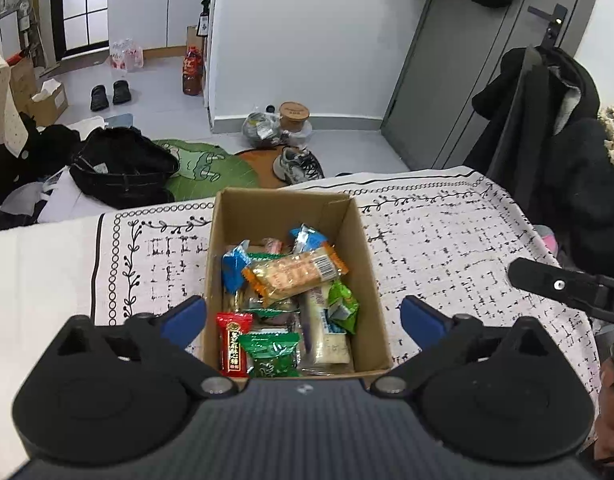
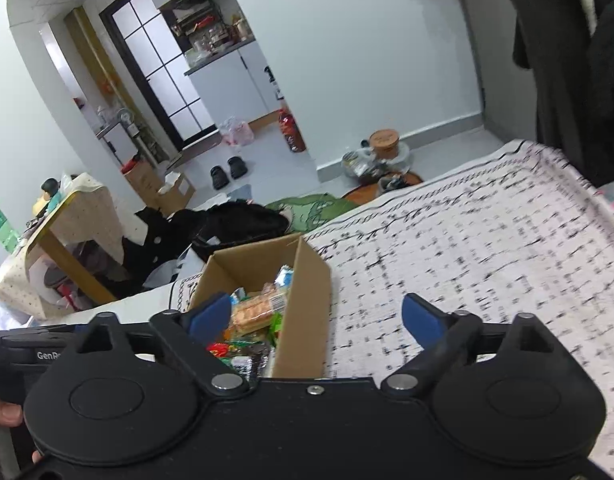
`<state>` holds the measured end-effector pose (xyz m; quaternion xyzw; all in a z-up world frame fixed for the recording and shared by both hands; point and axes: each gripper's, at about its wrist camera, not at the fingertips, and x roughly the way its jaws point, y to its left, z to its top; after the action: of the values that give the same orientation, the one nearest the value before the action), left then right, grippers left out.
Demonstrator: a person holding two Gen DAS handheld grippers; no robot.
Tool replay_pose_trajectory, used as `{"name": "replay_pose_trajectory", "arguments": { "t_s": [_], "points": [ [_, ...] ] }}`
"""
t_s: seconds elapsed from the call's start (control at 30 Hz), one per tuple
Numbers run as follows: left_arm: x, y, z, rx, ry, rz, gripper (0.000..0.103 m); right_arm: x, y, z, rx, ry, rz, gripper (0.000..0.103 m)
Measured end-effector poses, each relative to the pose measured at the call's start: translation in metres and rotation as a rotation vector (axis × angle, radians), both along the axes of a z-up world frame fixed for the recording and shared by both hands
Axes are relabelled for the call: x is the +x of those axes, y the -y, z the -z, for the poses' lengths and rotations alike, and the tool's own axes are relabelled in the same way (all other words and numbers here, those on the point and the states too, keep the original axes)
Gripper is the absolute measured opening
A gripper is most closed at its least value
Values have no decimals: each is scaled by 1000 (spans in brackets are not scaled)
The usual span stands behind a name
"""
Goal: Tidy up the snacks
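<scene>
This is a lived-in home, a small flat by the look of it. A table (image 1: 447,232) under a patterned cloth stands amid floor clutter: slippers (image 1: 110,95), a sneaker (image 1: 299,165), a green mat (image 1: 205,172), heaped dark clothes (image 1: 123,168) and a big red bottle (image 1: 192,72) by the wall. Coats (image 1: 547,120) hang at a grey door (image 1: 467,60), and beyond a glass-paned sliding door (image 2: 159,64) the right wrist view shows kitchen cabinets (image 2: 243,76) with a loaded shelf above.

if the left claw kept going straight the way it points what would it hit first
Most likely the snack packets, around the orange-wrapped biscuit pack, inside the open brown cardboard box. The open left claw is aimed into it; depth is unclear.
</scene>
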<state>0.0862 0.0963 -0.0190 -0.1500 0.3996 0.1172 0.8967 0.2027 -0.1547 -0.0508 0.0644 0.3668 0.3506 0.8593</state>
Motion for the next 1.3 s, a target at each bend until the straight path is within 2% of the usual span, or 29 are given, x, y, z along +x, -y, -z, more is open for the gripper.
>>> {"name": "replay_pose_trajectory", "arguments": {
  "t_s": [0.17, 0.53, 0.73, 0.93, 1.2, 1.3],
  "points": [
    [-8, 5, -15, 1, 21, 12, 103, -3, 23, -17, -15, 36, 23, 103],
    [-43, 20, -50, 32, 80, 47, 103, -24, 72, -38, -31, 76, 59, 103],
    [-64, 33, -61, 29, 97, 68, 103, -43, 86, -49, -83, 84, 90, 103],
    [-83, 44, -74, 49, 119, 91, 103, -66, 93, -65, -91, 113, 83, 103],
    [-109, 42, -91, 27, 146, 23, 103, -95, 97, -85, -145, 173, 84, 103],
    [-119, 47, -98, 29, 151, 35, 103, -104, 101, -88, -148, 158, 109, 103]
  ]
}}
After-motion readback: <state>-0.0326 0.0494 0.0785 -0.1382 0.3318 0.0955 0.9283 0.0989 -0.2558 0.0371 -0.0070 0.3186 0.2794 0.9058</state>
